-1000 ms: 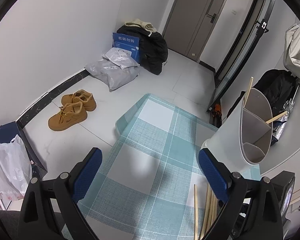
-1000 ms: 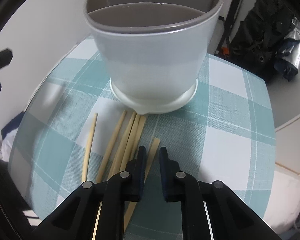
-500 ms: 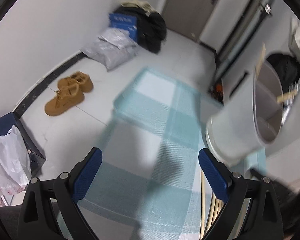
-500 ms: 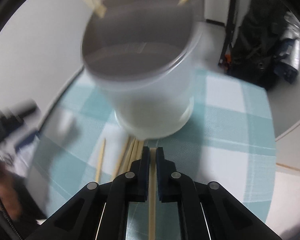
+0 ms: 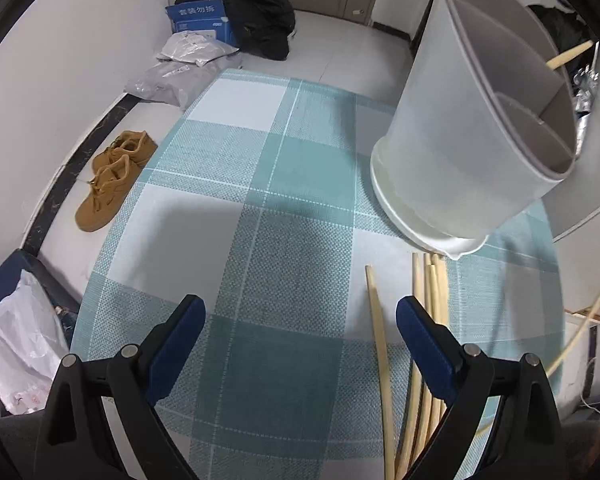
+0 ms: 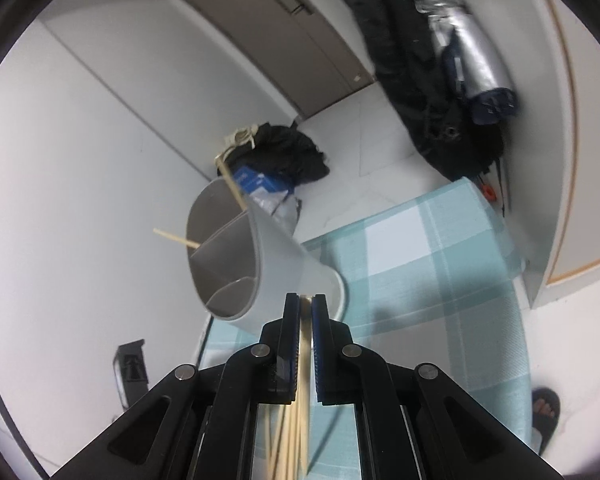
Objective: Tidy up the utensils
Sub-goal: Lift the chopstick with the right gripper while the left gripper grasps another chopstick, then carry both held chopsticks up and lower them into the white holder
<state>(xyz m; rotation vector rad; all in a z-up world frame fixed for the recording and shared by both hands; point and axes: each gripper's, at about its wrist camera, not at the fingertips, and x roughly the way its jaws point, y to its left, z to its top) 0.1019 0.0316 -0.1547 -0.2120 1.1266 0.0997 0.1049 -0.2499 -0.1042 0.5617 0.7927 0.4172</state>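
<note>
Lifted since before, chopstick [image 6: 305,344] sits clamped in right claw [image 6: 306,300].

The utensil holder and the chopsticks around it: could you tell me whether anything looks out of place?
Yes. Several loose chopsticks lie on the checked tablecloth by the base of the utensil holder, while only two chopsticks stand inside it. The right tongs grip one chopstick; nothing looks spilled or damaged.

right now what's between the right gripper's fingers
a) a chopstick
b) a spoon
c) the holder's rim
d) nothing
a: in the right wrist view the right gripper has its fingers closed on a pale wooden chopstick, in front of the tilted-looking utensil holder.
</note>
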